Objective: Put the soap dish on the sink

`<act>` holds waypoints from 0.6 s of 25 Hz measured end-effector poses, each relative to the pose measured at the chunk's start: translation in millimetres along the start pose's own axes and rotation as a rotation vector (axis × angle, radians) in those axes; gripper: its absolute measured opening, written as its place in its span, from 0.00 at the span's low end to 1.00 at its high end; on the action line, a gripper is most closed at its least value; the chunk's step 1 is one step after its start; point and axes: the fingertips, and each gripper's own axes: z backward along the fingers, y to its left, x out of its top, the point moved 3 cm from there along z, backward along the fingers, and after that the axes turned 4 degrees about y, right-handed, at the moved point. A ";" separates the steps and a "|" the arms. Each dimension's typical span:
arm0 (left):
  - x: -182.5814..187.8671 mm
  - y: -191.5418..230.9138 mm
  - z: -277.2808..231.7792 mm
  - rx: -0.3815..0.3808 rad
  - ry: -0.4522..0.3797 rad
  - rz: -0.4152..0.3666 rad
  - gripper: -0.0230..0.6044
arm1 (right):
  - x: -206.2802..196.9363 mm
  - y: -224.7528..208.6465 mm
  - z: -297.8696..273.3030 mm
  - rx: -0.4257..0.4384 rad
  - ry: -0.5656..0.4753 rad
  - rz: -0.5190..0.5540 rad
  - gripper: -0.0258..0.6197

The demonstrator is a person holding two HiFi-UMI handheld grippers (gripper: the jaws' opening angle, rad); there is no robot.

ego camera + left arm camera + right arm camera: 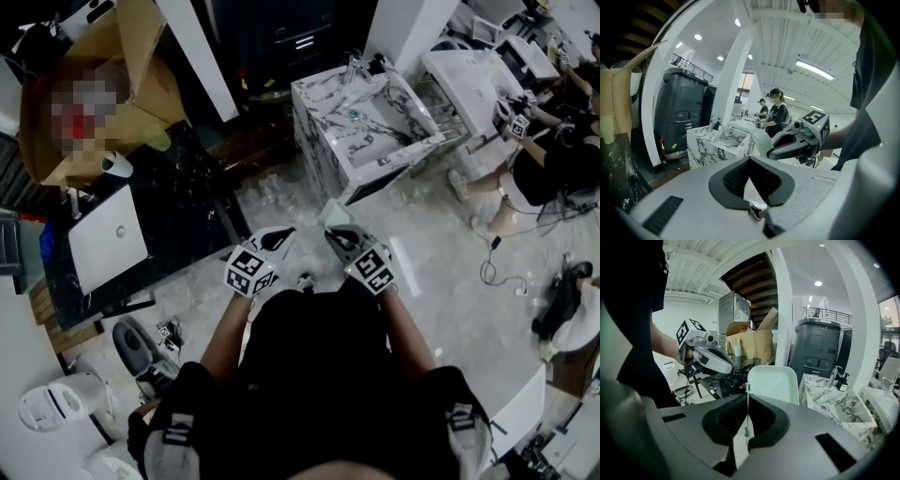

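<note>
The pale green soap dish (773, 383) stands upright between the jaws of my right gripper (747, 401), which is shut on its lower edge. In the head view the soap dish (333, 214) shows just ahead of the right gripper (337, 234), held above the floor. The marble sink (366, 122) stands farther ahead, apart from both grippers; it also shows as the marble sink (834, 404) and the marble sink (719, 143). My left gripper (281, 236) hovers beside the right one, shut, with nothing between its jaws (750, 161). The left gripper view also catches the right gripper (797, 140) with the soap dish (757, 138).
A black counter with a white basin (108, 239) and a cardboard box (103, 84) stand at the left. Another white sink unit (478, 75) and seated people (553, 159) are at the right. Cables (497, 267) lie on the floor. A dark cabinet (820, 350) stands behind the marble sink.
</note>
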 end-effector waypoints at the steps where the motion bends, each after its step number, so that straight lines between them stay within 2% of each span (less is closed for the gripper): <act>1: 0.7 1.4 -0.7 0.005 -0.001 0.003 0.03 | 0.4 -2.2 -0.4 0.002 0.002 0.000 0.04; 15: 24.6 7.2 -43.3 0.045 0.011 0.031 0.03 | -8.2 -54.0 4.3 0.053 0.006 0.006 0.04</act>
